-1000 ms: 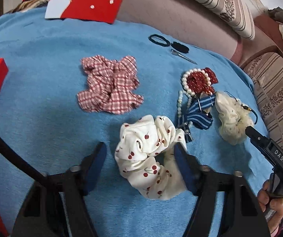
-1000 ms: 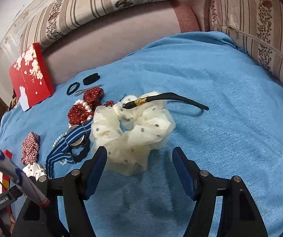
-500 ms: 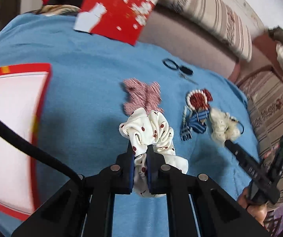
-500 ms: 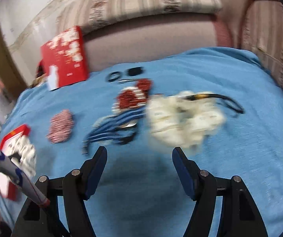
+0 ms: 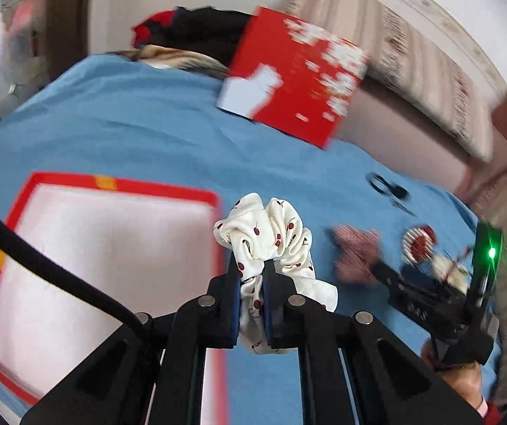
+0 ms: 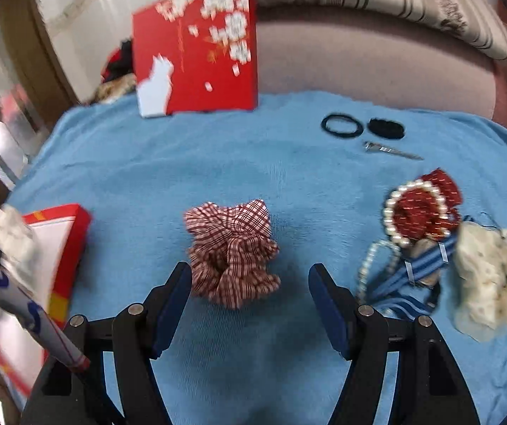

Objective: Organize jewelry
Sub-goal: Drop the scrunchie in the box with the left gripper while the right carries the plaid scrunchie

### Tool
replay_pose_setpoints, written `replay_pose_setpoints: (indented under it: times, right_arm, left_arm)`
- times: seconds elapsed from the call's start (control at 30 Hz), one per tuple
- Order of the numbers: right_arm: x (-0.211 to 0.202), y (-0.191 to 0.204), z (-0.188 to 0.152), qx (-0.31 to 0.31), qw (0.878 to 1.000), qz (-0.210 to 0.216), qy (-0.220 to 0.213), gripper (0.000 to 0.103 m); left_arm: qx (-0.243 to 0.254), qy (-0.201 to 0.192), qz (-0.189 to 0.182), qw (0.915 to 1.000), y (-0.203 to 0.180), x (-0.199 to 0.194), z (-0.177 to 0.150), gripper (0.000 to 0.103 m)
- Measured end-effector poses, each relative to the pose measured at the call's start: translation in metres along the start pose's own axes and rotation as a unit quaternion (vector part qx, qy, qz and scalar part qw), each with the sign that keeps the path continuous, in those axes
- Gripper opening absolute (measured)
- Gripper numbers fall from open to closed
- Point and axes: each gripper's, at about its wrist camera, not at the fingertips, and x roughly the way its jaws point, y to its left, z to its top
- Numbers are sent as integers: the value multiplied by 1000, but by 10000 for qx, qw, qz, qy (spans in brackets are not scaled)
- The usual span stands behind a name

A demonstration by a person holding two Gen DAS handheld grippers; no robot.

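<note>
No brand name or label can be read with certainty: faint letters are seen on the black body of the right gripper (image 5: pixel 427 297) in the left wrist view, but they are too blurred to make out, and a thin line of gold script on the red lid (image 6: pixel 197 49) is too small to read. The lid is printed with white blossoms and a white cat shape and is propped upright against the sofa back (image 6: pixel 377 63).

The cherry scrunchie (image 5: pixel 271 241), white cloth dotted with small red cherries, is clamped between the closed jaws of the left gripper (image 5: pixel 251 279); its ruffles bulge above the pads and a tail of cloth hangs below them. It is held in the air at the right edge of the open red box (image 5: pixel 126 187), whose inside is white.

The right gripper (image 6: pixel 250 304) is held with its jaws wide apart and nothing between the pads; the plaid scrunchie (image 6: pixel 232 251), red and white checked, lies on the blue blanket (image 6: pixel 218 156) just ahead of them. To its right a red beaded scrunchie (image 6: pixel 420 209) edged with pearls, a blue striped bow (image 6: pixel 416 276) and a cream scrunchie (image 6: pixel 490 276) lie touching in a cluster. Farther back a black hair tie (image 6: pixel 342 125), a black clip (image 6: pixel 386 128) and a metal hairpin (image 6: pixel 391 150) lie near one another.
</note>
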Motion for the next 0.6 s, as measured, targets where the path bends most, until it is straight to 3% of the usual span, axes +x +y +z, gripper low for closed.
replay_pose_setpoints:
  times: [0.07,0.2,0.23,0.33,0.43,0.6]
  right_arm:
    - [18,2,3,84,9998,-45,202,72]
    - [32,5,5,253,9988,100,416,20]
    - [33,8,6,216,9987,114,437,16]
    - [24,27,10,-87,9994,24,333,12]
    - [9,50,17,-213,9993,250,175,12]
    - [-12,121,26,-580,9929,1037,101,12]
  left_arm:
    - [-97,4,191,9998,18,10,9,9]
    - [-495,95,388,9980,54,33,21,9]
    - [-547,136,544,9969,62,39,22,9]
    - [-721,256,803,9938,82,50,22,9]
    - [-968,367,833,9911,101,60,20,9]
    - [-1369,376,850,9862,132,69,18,11]
